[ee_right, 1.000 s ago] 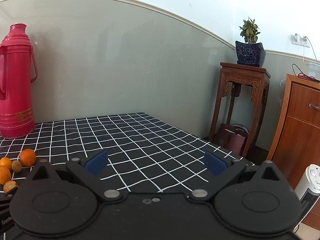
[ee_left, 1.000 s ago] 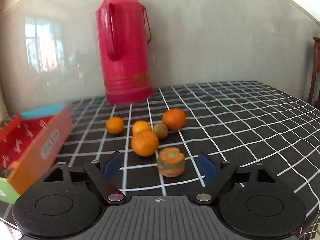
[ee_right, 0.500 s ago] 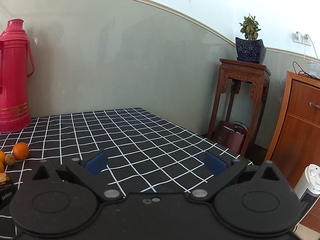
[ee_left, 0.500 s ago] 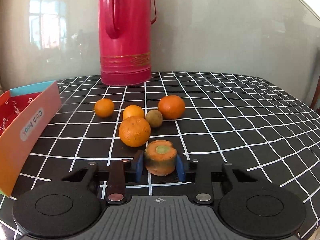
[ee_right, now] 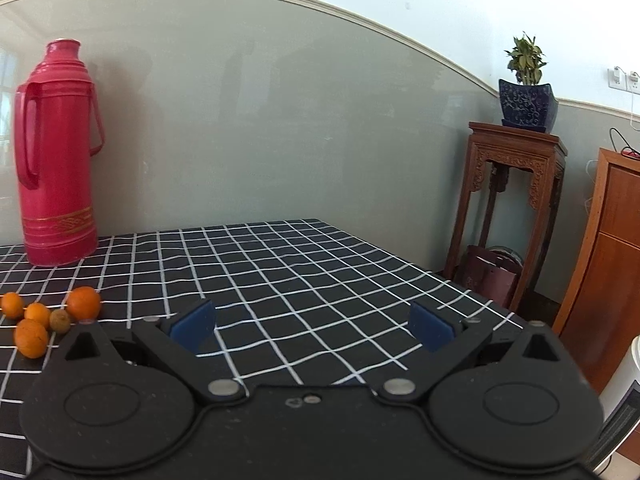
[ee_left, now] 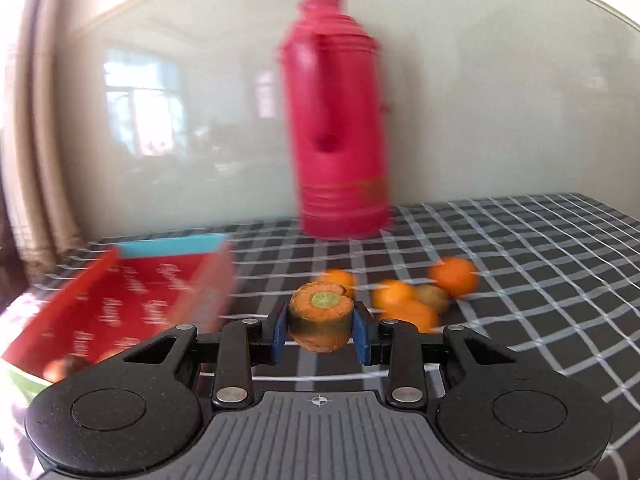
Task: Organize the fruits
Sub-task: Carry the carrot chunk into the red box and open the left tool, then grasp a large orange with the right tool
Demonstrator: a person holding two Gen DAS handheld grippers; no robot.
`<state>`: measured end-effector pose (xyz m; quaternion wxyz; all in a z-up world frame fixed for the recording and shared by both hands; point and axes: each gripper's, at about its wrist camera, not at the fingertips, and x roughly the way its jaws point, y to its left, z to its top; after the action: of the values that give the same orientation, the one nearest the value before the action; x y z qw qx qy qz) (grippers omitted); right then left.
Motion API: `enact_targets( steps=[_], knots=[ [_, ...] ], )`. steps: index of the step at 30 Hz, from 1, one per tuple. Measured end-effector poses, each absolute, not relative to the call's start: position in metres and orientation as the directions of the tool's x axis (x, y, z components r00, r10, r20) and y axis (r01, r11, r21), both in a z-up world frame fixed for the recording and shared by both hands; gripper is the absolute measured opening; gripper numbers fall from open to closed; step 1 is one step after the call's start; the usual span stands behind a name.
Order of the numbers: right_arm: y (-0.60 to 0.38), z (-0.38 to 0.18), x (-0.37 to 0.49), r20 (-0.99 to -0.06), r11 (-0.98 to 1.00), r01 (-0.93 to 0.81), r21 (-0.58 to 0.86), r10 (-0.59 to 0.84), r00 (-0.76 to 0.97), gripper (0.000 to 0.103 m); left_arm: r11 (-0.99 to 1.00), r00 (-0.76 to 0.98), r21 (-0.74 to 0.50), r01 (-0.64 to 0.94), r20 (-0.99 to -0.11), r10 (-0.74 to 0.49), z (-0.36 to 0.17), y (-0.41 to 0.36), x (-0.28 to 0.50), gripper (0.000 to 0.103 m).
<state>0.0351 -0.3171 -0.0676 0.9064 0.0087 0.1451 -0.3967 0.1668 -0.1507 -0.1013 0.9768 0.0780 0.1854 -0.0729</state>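
Left tongs [ee_left: 320, 330] clenched on the stubby orange carrot chunk [ee_left: 321, 322], lifted just right of the red cardboard box [ee_left: 120, 300], right tongs [ee_right: 312, 326] released and empty; likely slip risk: short rounded piece, thin pad contact.

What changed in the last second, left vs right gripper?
The left gripper closed on the stubby orange carrot chunk, lifted it off the checked tablecloth and swung toward the red cardboard box. The right gripper stayed open and empty; the oranges stayed put.
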Motion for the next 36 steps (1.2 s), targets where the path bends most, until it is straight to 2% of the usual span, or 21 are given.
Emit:
enact_targets(
  steps=[6,13,18,22,23,24,25,28,30,36],
  knots=[
    [-0.286,-0.067,0.05,-0.269,0.743,0.662,-0.103,-0.661,0.7,0.097,0.992,0.929,0.126,0.005,-0.368,0.042,-0.091,-0.091,0.185,0.034],
    [-0.248,-0.07,0.068,-0.263,0.801,0.584,-0.13,-0.596,0.759,0.097,0.984,0.885,0.092,-0.152,-0.43,0.177,-0.094,-0.025,0.207,0.034],
    [-0.226,-0.071,0.077,-0.253,0.829,0.537,-0.158,-0.56,0.789,0.097,0.977,0.846,0.063,-0.206,-0.491,0.21,-0.1,0.003,0.219,0.034],
    [-0.216,-0.071,0.081,-0.254,0.847,0.505,-0.165,-0.531,0.808,0.097,0.969,0.833,0.065,-0.237,-0.499,0.237,-0.102,0.013,0.218,0.036],
    [-0.214,-0.071,0.082,-0.254,0.852,0.498,-0.164,-0.524,0.813,0.097,0.969,0.834,0.058,-0.238,-0.499,0.235,-0.102,0.016,0.216,0.043],
    [-0.213,-0.071,0.083,-0.256,0.857,0.49,-0.163,-0.516,0.818,0.097,0.969,0.836,0.05,-0.243,-0.496,0.235,-0.101,0.018,0.214,0.053],
    [-0.211,-0.071,0.084,-0.258,0.86,0.484,-0.161,-0.51,0.821,0.097,0.968,0.841,0.047,-0.247,-0.486,0.238,-0.099,0.019,0.21,0.058],
    [-0.206,-0.071,0.085,-0.263,0.871,0.467,-0.154,-0.492,0.83,0.097,0.972,0.86,0.041,-0.23,-0.458,0.223,-0.094,0.024,0.199,0.062],
    [-0.203,-0.071,0.086,-0.267,0.877,0.457,-0.148,-0.481,0.835,0.097,0.969,0.867,0.056,-0.24,-0.437,0.24,-0.091,0.026,0.192,0.073],
    [-0.187,-0.073,0.095,-0.275,0.897,0.419,-0.14,-0.441,0.854,0.097,0.958,0.88,0.055,-0.28,-0.385,0.279,-0.082,0.044,0.174,0.083]
  ],
)
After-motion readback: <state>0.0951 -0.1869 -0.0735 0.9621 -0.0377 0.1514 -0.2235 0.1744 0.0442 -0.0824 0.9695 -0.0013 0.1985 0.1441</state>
